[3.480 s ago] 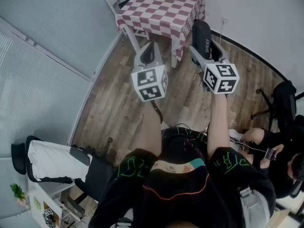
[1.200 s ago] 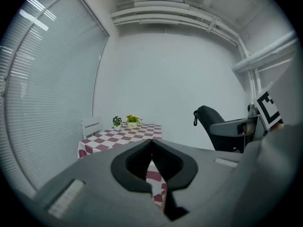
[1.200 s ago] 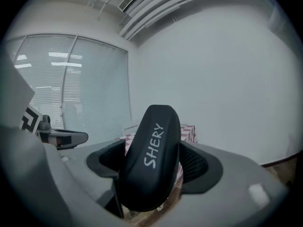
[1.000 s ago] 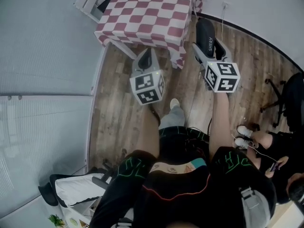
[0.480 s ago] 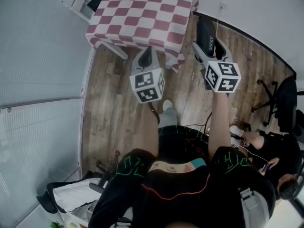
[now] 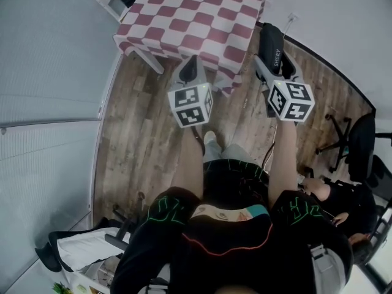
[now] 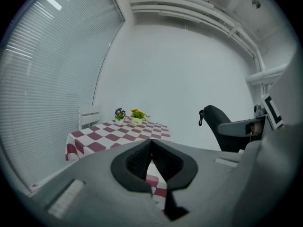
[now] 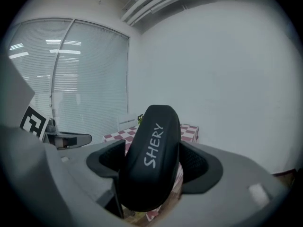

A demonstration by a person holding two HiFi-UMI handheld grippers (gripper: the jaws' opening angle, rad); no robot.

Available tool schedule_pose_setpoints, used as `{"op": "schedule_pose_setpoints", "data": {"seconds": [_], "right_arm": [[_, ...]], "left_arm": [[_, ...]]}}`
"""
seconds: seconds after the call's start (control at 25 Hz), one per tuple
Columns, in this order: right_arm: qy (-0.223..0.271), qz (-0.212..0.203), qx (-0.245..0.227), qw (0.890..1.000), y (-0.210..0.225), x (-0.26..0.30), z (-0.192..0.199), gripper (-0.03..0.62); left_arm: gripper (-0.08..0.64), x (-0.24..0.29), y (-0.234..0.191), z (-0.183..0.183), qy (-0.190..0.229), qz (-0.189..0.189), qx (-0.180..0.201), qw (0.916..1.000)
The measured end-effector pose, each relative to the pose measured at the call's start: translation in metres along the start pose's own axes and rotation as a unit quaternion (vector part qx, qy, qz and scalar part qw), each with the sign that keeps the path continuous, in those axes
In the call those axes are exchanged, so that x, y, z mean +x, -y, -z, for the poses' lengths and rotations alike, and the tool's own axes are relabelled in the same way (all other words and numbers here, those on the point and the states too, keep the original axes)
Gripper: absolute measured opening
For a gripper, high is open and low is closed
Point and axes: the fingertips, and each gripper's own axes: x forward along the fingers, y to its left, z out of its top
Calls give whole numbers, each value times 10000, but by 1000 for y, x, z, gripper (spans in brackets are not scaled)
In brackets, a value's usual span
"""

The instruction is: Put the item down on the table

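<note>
My right gripper [image 6: 271, 48] is shut on a black oblong case [image 6: 270, 45] printed "SHERY", held above the wooden floor just right of the table's near corner. In the right gripper view the case [image 8: 154, 155] stands upright between the two pads and fills the middle. My left gripper [image 6: 190, 66] is shut with nothing in it, its tips touching, and it hangs over the near edge of the red-and-white checked table [image 6: 190, 17]. The left gripper view shows that table [image 7: 113, 136] ahead, with the case [image 7: 221, 131] off to the right.
Two small flower pots [image 7: 132, 116] stand at the table's far end by a white chair [image 7: 89, 116]. A seated person [image 6: 349, 201] and an office chair [image 6: 352, 143] are at the right. Blinds cover the window wall [image 6: 43, 139] at the left.
The table has drawn nearer in view as I walked toward it. Both grippers hold the same pose, the case still clamped in the right one.
</note>
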Motion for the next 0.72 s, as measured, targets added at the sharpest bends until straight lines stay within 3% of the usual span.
{"op": "schedule_pose_setpoints", "data": {"seconds": [0.16,0.72], "right_arm": [[192,31,-63,9998,4,-6,-17,360],[408,191,22,9990,32,-8,-37,360]], "left_arm": [[9,0,-6,-13,142,-74,-3,9999],[9,26,24,-37,322,266,184,9990]]}}
